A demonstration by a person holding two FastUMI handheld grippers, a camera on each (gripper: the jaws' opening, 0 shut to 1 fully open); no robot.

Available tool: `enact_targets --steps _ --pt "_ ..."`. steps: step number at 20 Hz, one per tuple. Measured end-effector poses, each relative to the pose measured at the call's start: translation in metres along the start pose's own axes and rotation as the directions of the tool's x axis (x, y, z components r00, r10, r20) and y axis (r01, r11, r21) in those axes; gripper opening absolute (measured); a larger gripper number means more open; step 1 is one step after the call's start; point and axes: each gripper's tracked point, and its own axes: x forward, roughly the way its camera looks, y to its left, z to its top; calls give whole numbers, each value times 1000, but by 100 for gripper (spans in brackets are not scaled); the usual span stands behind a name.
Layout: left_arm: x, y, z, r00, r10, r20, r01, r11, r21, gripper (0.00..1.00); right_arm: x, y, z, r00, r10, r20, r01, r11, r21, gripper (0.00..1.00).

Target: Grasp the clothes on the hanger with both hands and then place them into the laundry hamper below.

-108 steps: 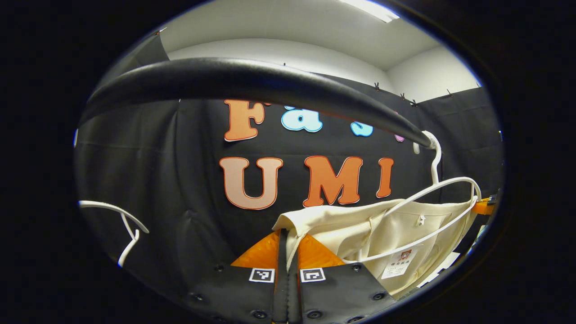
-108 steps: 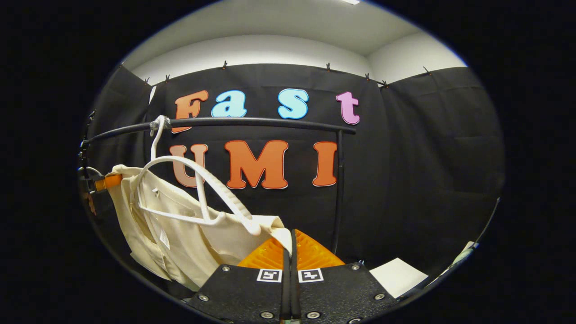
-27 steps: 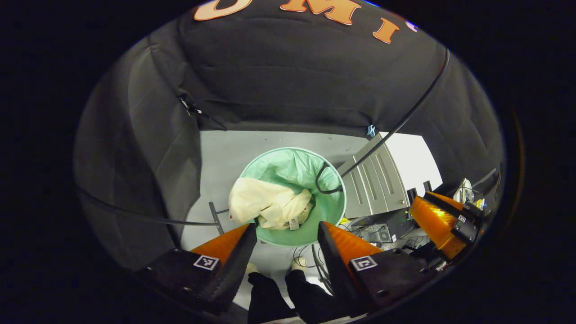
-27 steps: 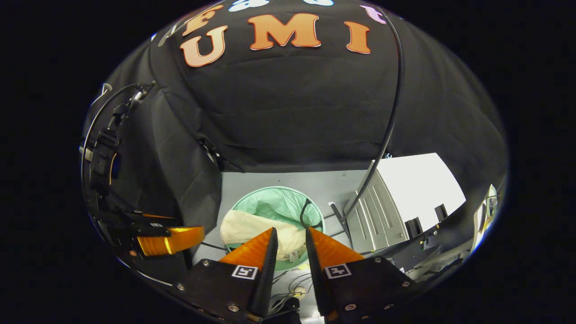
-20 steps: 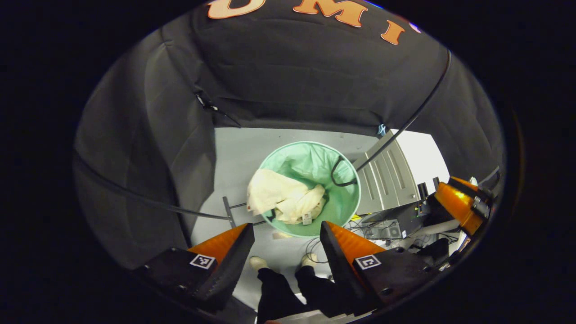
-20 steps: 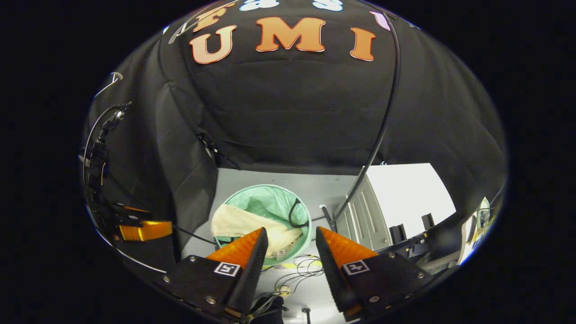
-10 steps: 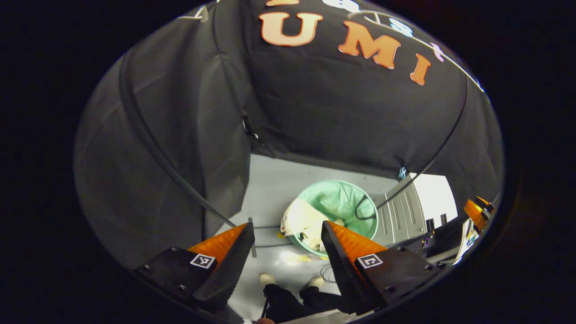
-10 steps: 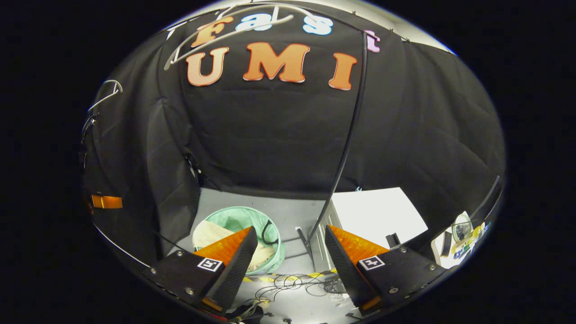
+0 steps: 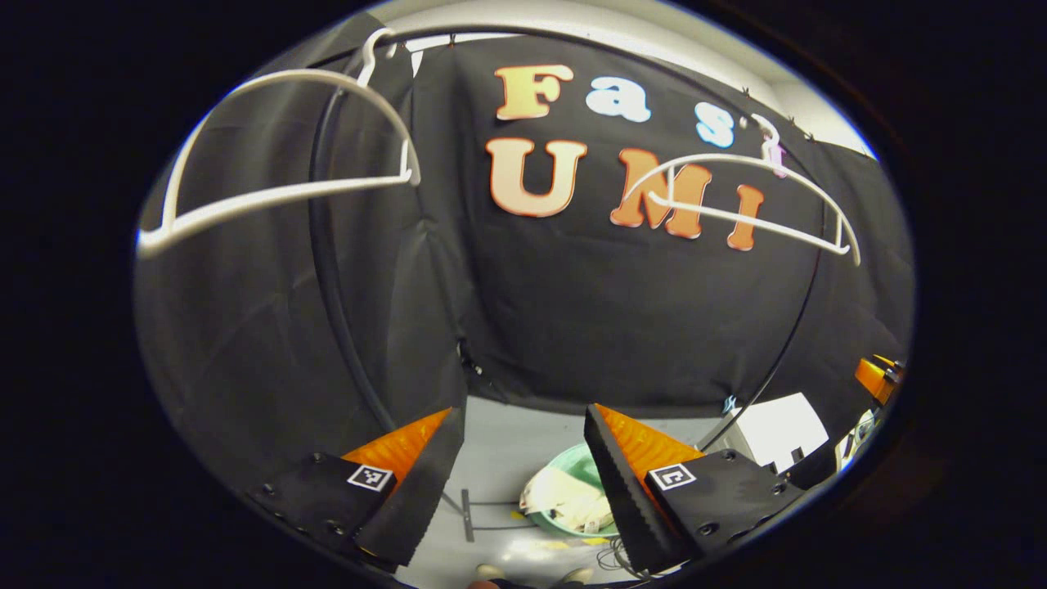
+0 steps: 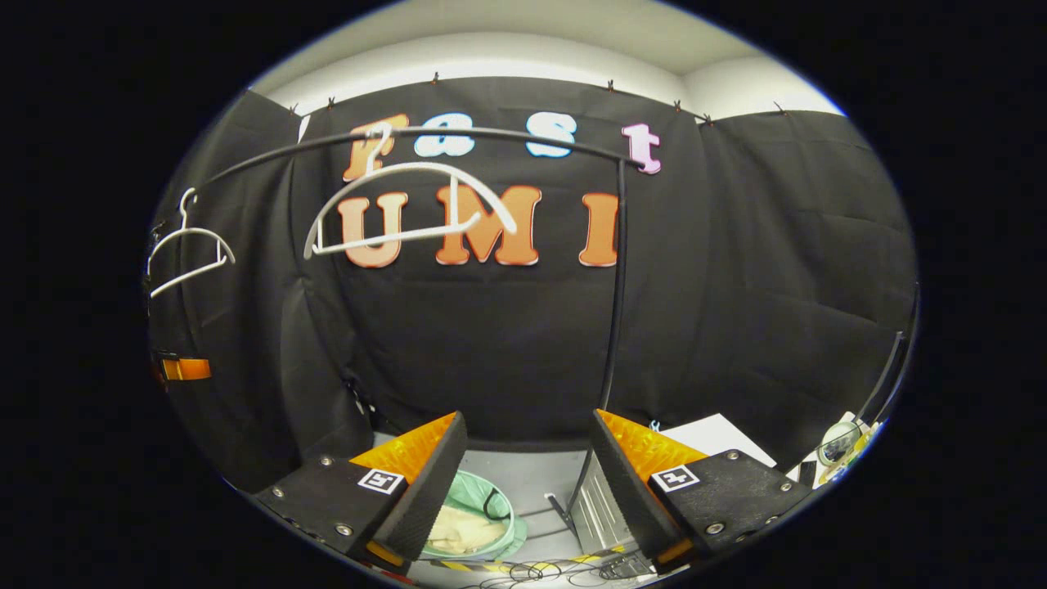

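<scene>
Jaws of both the left gripper (image 9: 523, 458) and right gripper (image 10: 527, 466) gape, released, high above the clothes (image 9: 568, 501) in the hamper (image 10: 473, 499) below.

Two white hangers (image 9: 278, 184) (image 9: 740, 204) on one rail (image 10: 458, 135); one green hamper (image 10: 478, 511) holding one cream garment (image 9: 564, 501); one white cabinet (image 10: 601, 503).

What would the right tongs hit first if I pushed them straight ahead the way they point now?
Probably the black booth wall: between the open right tongs nothing nearer shows. The rack's upright pole runs just right of centre, so it might be clipped; depth is unclear.
</scene>
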Motion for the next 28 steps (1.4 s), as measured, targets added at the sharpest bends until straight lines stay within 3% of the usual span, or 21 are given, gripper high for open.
enact_targets --steps 5,9,10,11,13,14,15,18,20,28 --pt "-26 -11 62 987 -2 162 -4 999 40 98 -22 -26 55 993 -16 117 17 1000 -15 90" --pt "-44 -17 109 965 -4 261 -3 1000 25 100 -42 -57 84 981 -53 186 57 998 -13 94" --pt "-49 -19 121 958 -4 286 -3 1000 25 94 -48 -64 90 978 -61 201 64 998 -6 93" --pt "-53 -19 131 950 -4 311 -7 999 33 100 -53 -73 93 974 -69 217 71 997 0 92" --pt "-57 -24 140 938 13 346 -36 997 61 94 -62 -90 97 968 -89 236 88 996 14 90" --pt "-57 -24 141 937 27 348 -53 996 65 94 -64 -98 96 967 -98 237 95 995 23 98" --pt "-59 -25 140 936 35 351 -61 996 65 94 -68 -104 93 966 -106 236 101 994 31 94" --pt "-62 -29 138 935 46 352 -67 997 46 97 -80 -128 84 965 -128 228 120 992 49 94" --pt "-66 -32 135 935 54 350 -69 997 30 94 -83 -136 83 963 -142 227 132 990 58 94" --pt "-80 -24 134 931 83 356 -81 996 -22 98 -91 -130 86 964 -123 237 110 992 66 94"
